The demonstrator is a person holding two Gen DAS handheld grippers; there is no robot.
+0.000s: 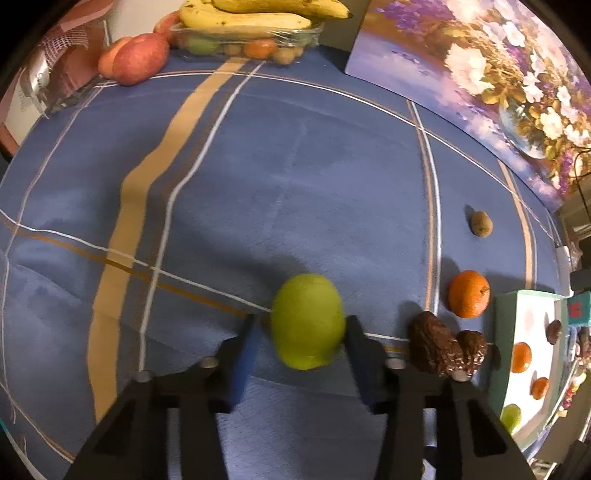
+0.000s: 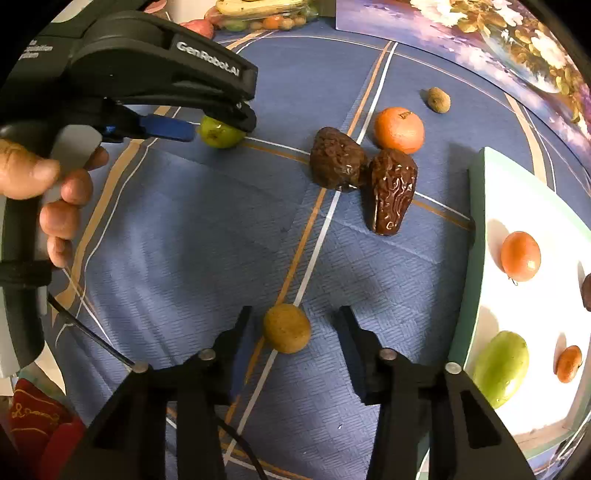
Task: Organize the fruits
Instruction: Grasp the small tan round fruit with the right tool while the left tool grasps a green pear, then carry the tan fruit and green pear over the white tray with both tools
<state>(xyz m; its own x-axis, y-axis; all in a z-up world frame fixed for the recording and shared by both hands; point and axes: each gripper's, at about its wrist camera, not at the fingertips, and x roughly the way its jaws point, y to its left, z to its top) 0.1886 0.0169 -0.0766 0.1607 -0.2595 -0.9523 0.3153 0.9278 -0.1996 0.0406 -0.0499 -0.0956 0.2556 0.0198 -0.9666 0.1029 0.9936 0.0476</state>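
1. The green fruit lies on the bench and is clamped across its middle by the left gripper; its smooth, firm skin is judged slippery.
2. The small tan fruit sits between the fingers of the right gripper, which stand apart, untouched.
3. It is judged light, and is best taken at its widest girth.

1. the left gripper has its two dark fingers closed against the sides of a green fruit on the blue striped cloth.
2. just right of it lie two wrinkled brown dates, touching each other, with an orange beyond them.
3. farther right sits a small brown fruit, apart.
4. a white tray at the right edge holds more fruit.
5. at the far side, bananas rest on a clear fruit box, red apples beside it.
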